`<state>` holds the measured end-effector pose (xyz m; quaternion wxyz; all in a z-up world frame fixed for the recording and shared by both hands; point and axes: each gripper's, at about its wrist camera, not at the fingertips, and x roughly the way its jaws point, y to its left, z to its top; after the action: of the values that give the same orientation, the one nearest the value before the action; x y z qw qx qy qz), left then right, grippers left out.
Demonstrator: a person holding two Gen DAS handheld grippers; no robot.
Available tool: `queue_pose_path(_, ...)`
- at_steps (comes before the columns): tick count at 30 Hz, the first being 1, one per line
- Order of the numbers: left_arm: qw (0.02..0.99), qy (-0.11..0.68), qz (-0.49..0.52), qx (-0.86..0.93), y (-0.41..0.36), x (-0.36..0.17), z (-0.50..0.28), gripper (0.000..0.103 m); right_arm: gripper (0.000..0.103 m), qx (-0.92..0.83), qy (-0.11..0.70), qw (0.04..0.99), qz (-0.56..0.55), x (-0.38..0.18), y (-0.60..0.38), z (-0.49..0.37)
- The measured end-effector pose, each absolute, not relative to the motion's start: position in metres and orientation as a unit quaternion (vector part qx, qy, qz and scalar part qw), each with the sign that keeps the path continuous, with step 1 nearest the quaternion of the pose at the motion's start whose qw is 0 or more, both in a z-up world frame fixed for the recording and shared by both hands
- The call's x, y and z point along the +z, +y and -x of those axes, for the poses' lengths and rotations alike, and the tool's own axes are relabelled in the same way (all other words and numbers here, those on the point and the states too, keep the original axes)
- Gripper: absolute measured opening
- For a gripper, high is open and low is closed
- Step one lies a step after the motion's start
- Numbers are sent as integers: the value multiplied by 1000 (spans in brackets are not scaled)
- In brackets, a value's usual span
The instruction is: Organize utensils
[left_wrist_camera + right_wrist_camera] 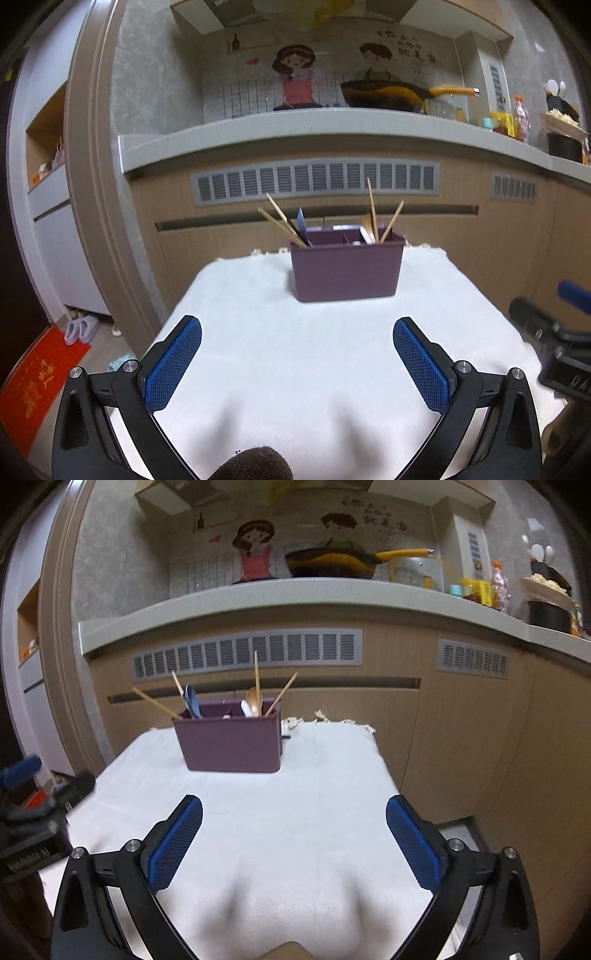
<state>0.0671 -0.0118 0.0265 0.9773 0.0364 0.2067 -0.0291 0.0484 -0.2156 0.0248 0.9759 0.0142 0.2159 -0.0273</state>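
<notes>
I had the white cloth-covered table (258, 332) filling the foreground, kitchen counter (332, 125) and a wok (384, 95) behind it. The purple utensil caddy (345, 273) stood upright near the table's far edge, well ahead of both tools. Wooden chopsticks (282, 221) leaned out of its left compartment beside a blue spoon (192, 701); more chopsticks (373, 210), a wooden spoon (254, 699) and a white utensil (246, 708) sat in the right one. My left gripper (297, 328) hung over bare cloth, fingers spread wide, nothing between them. Right gripper (294, 806) was the same: pads (173, 845) far apart, empty, pointing at the caddy.
</notes>
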Motion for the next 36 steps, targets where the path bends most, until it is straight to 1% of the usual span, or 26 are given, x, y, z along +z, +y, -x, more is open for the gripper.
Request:
queue_pose_path(4,975,217,-35,-30,-13,23,-68,103,99,-25,220,975,-11,24,-217,-51)
queue_pose_path(36,975,217,-30,-32,-11,25,-66,103,99,-24,236,971,-4,15,-212,-52)
